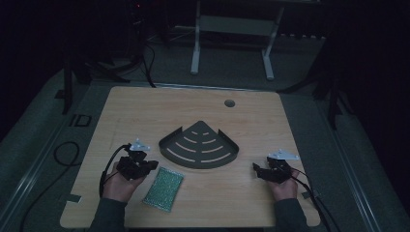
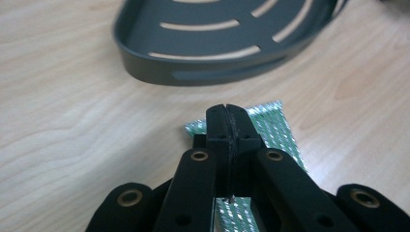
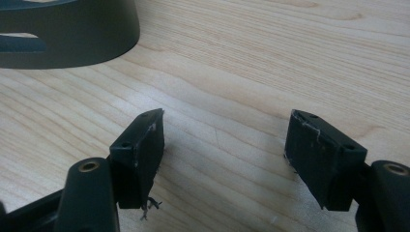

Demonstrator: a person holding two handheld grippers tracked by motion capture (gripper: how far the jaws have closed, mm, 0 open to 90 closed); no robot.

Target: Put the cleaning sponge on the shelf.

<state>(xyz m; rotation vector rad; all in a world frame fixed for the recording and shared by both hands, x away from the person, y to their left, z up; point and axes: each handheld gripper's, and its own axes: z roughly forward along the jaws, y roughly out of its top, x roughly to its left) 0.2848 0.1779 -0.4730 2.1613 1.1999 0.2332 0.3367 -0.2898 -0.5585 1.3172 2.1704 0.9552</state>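
A dark fan-shaped tray (image 1: 199,145) with curved slots in its floor lay in the middle of the high view, flat on the wooden tabletop (image 1: 145,106), its pointed corner toward the top of the frame and its rounded wall toward the bottom. Just below and left of that rounded wall lay a small green shiny packet (image 1: 164,188), close to the tray but apart from it. In the left gripper view the packet (image 2: 275,130) showed at the centre, partly hidden behind the jaws, with the tray (image 2: 217,72) across the upper part of the frame. The left gripper (image 1: 137,164) sat at lower left of the high view, held in a hand (image 1: 119,186) just left of the packet; in its own view its jaws were pressed together with nothing between them, and the left gripper (image 2: 227,126) was above the near end of the packet. The right gripper (image 1: 275,170) sat at lower right of the high view, well apart from the tray, held in the other hand (image 1: 285,188). In the right gripper view its jaws stood spread wide over bare wood, the right gripper (image 3: 225,140) empty, and the tray's wall (image 3: 72,34) showed in the upper left corner. A round hole (image 1: 229,103) marked the tabletop near the top of the high view.
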